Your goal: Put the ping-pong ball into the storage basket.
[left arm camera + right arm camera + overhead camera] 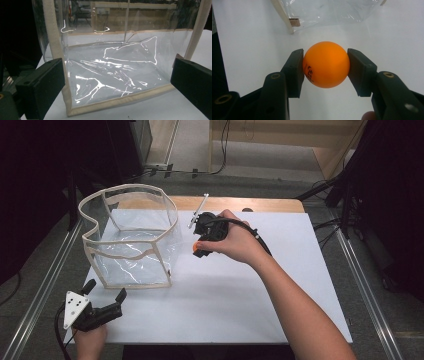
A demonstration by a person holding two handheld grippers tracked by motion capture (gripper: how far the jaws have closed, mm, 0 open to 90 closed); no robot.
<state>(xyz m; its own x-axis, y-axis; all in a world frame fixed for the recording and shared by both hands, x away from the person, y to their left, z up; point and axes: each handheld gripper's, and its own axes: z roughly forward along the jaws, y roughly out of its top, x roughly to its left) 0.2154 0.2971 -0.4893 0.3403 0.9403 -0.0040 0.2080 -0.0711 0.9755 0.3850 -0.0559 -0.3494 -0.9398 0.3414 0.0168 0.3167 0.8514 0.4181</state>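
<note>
Just left of our right hand-held gripper, clenched on the orange ball, stands the clear bag, while our left hand-held gripper waits released at lower left.

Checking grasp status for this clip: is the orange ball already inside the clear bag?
No, the right gripper clamps the orange ball above the white table, outside the clear bag.

Glossy clear plastic bag (cloth trim), smooth matt orange ball.

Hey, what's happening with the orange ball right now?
Right gripper shut on orange ball, off the table. Left gripper open, facing clear bag. Nothing between ball and bag.
</note>
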